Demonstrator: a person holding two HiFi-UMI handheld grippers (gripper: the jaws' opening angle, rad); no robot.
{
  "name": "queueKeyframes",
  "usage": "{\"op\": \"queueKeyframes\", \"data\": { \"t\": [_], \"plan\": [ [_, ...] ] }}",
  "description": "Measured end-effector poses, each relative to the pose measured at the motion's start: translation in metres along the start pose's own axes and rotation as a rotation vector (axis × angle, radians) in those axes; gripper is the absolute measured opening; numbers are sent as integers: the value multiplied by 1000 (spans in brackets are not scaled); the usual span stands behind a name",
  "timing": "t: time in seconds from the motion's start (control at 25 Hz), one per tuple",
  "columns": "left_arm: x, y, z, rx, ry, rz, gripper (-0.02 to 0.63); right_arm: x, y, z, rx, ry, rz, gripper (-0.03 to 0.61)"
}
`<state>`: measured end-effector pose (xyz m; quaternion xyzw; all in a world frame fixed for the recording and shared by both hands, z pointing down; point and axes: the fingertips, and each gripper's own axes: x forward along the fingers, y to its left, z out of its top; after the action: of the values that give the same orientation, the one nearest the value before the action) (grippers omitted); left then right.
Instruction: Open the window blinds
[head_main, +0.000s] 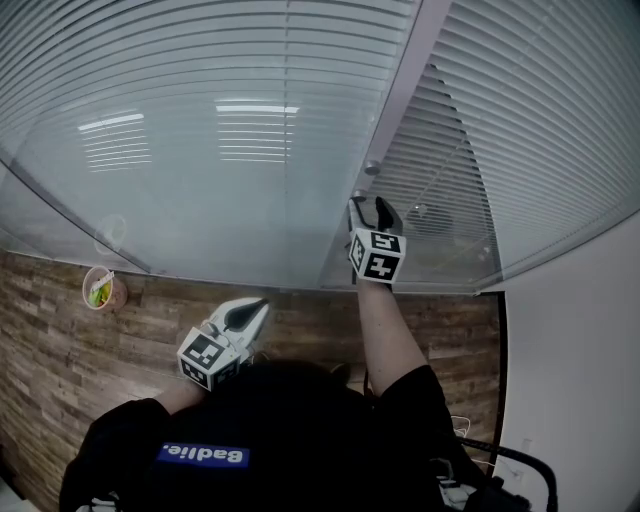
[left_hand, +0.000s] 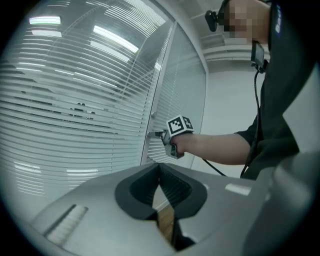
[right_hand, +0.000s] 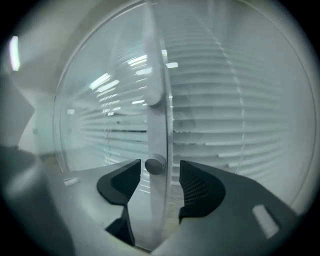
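Right gripper (right_hand: 157, 176): jaws spread, 1 on each side of the knob (right_hand: 154, 164), not pressing it. The knob points back at the gripper from the upright mullion (right_hand: 156, 75), with blinds (right_hand: 235, 105) beyond. Left gripper (left_hand: 161, 190): jaws together, empty, farther off

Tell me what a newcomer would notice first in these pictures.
The white blinds fill the upper head view. The right gripper is raised to the frame post, jaws open either side of a small round knob. The left gripper hangs low, shut.
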<state>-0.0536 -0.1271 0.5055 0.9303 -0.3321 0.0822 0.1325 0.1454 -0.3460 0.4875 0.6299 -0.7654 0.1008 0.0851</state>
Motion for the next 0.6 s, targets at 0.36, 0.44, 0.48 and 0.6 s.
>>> {"op": "queueKeyframes", "data": {
  "t": [0.36,0.44,0.48,0.6],
  "plan": [
    [-3,1,0,5,1,7,-2,6,24,-4,-966,85,-225,123],
    [-4,3,-1,1,0,12,-2,6,23,-4,-934,71,-232,126],
    [-4,4,-1,1,0,14,-1,6,22,-3,-880,64,-225,124],
    [-5,4,-1,2,-1,16,-2,4,19,-1,-620,43,-172,124]
  ]
}}
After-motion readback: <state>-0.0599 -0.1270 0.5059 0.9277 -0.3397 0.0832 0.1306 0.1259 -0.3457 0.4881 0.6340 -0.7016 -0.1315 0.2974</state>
